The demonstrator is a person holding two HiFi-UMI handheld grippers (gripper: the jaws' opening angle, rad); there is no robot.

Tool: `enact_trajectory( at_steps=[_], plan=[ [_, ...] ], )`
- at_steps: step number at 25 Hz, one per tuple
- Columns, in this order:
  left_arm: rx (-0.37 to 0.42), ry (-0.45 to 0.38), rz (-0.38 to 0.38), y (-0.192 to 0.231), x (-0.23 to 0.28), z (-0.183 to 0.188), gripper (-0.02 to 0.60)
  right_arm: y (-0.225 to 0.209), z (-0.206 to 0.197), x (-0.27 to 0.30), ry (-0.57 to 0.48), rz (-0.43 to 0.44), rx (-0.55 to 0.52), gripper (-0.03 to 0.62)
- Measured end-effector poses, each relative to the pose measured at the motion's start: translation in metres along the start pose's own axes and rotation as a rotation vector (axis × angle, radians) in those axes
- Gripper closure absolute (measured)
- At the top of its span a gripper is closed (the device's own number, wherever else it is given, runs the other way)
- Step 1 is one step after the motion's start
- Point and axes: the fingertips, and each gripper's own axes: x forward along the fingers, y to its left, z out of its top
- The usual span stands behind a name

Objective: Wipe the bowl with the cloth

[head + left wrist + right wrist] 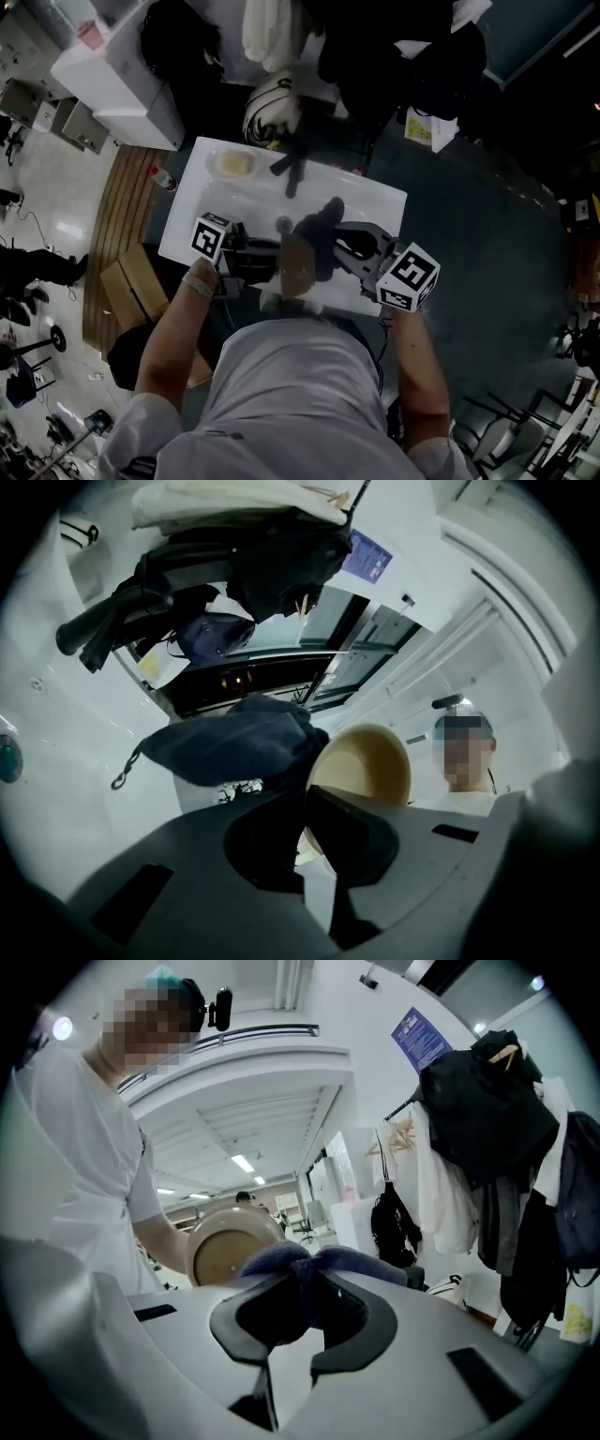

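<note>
A tan bowl (298, 267) is lifted on edge above the near side of the white table (375, 202). My left gripper (272, 255) is shut on its rim. In the left gripper view the bowl (367, 766) stands upright right at the jaws of my left gripper (314, 808), its hollow facing a dark blue cloth (234, 742). My right gripper (330, 239) is shut on that cloth (319, 230), which hangs against the bowl. In the right gripper view the cloth (314, 1262) is bunched between the jaws of my right gripper (302, 1293), with the bowl's underside (230, 1249) just behind it.
A small dish (233, 164) with something pale yellow sits at the table's far left. A dark tool (291, 169) and a small round object (283, 223) lie mid-table. A bottle (164, 178) and cardboard boxes (141, 281) stand to the left. Hanging clothes (487, 1119) crowd the far side.
</note>
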Motion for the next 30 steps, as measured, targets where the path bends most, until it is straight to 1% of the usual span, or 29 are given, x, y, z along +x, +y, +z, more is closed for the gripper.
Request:
enact_trajectory(
  at_steps=[3,6,11,15,18,22,24,26,30],
  plan=[
    [-0.015,0.001,0.039,0.010,-0.002,-0.003,0.561,0.002,0.014,-0.005,-0.046,0.008,0.003,0.525],
    [-0.015,-0.020,0.068,0.018,-0.005,0.000,0.561,0.008,0.027,-0.012,-0.086,0.024,0.017,0.525],
    [-0.040,-0.097,0.090,0.024,-0.011,0.015,0.561,0.020,0.039,-0.022,-0.140,0.055,0.050,0.525],
    [-0.034,-0.153,0.104,0.023,-0.016,0.028,0.561,0.032,0.034,-0.026,-0.157,0.069,0.078,0.525],
    [-0.009,-0.197,0.083,0.019,-0.020,0.038,0.561,0.035,0.025,-0.028,-0.159,0.073,0.107,0.525],
    [-0.008,-0.241,0.025,0.006,-0.023,0.046,0.561,0.036,0.006,-0.021,-0.116,0.072,0.117,0.525],
    [0.021,-0.238,-0.010,-0.007,-0.016,0.050,0.561,0.035,0.001,-0.018,-0.109,0.069,0.127,0.525],
    [0.044,-0.215,-0.027,-0.015,-0.010,0.049,0.561,0.031,-0.001,-0.016,-0.107,0.061,0.133,0.525],
    [0.053,-0.152,-0.008,-0.015,-0.005,0.036,0.561,0.021,-0.004,-0.013,-0.081,0.036,0.125,0.525]
  ],
)
